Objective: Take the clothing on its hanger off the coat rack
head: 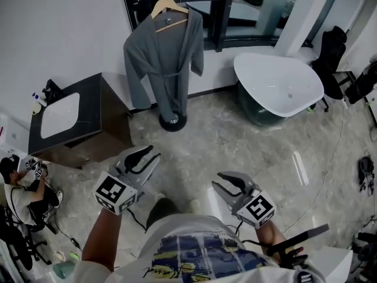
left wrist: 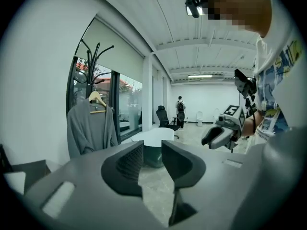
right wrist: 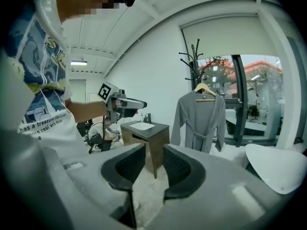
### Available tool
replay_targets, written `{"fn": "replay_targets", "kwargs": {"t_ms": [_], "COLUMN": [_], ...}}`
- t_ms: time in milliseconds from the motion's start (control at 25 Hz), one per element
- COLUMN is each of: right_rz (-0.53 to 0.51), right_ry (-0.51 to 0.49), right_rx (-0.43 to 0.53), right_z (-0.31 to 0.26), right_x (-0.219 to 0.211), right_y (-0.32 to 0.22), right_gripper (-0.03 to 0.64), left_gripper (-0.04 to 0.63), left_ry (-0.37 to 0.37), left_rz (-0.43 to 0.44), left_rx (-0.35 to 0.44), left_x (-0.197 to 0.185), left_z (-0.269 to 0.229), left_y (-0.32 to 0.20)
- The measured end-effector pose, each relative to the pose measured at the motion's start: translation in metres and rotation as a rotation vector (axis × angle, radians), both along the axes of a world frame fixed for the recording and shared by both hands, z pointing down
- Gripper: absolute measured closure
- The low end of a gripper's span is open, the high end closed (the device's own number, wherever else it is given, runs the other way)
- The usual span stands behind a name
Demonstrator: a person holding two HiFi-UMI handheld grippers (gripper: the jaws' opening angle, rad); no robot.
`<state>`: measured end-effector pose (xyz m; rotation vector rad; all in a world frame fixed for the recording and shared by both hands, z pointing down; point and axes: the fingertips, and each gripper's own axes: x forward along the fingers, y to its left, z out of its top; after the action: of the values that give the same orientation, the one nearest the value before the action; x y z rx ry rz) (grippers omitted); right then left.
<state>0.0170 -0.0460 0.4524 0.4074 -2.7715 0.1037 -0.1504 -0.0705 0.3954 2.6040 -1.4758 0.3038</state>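
A grey robe [head: 165, 63] hangs on a wooden hanger [head: 169, 7] from a black coat rack, whose round base [head: 173, 121] stands on the marble floor by the window. Both grippers are well short of it, held out over the floor. My left gripper [head: 147, 155] is open with nothing between its jaws, and so is my right gripper [head: 225, 181]. The left gripper view has the robe [left wrist: 91, 128] at far left, beyond its own open jaws [left wrist: 152, 148]. In the right gripper view the robe [right wrist: 200, 121] hangs straight ahead under the rack [right wrist: 194, 56], past that gripper's open jaws [right wrist: 154, 153].
A dark cabinet with a white sink [head: 76, 119] stands left of the rack. A white bathtub [head: 280, 84] sits to its right, with black chairs [head: 330, 58] beyond. A person [head: 17, 187] sits on the floor at far left among cables.
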Motion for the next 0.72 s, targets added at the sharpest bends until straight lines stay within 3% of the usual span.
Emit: {"fn": "replay_targets", "kwargs": {"t_ms": [120, 400, 600, 720], "right_rz": [0.097, 0.269, 0.348, 0.411], "right_ry": [0.02, 0.048, 0.042, 0.044], "right_rx": [-0.011, -0.053, -0.049, -0.051], "right_z": [0.012, 0.02, 0.01, 0.007], "right_x": [0.014, 0.019, -0.001, -0.011], "right_y": [-0.023, -0.084, -0.122, -0.142], "right_gripper": [0.44, 0.439, 0.439, 0.439], "left_gripper": [0.466, 0.409, 0.288, 0.244], "left_ry": [-0.058, -0.199, -0.248, -0.256], "left_rz": [-0.04, -0.145, -0.215, -0.188], "left_rx": [0.026, 0.087, 0.102, 0.067], "left_x": [-0.042, -0.15, -0.22, -0.238], "left_z": [-0.016, -0.059, -0.09, -0.093], "left_y": [-0.049, -0.203, -0.31, -0.362]}}
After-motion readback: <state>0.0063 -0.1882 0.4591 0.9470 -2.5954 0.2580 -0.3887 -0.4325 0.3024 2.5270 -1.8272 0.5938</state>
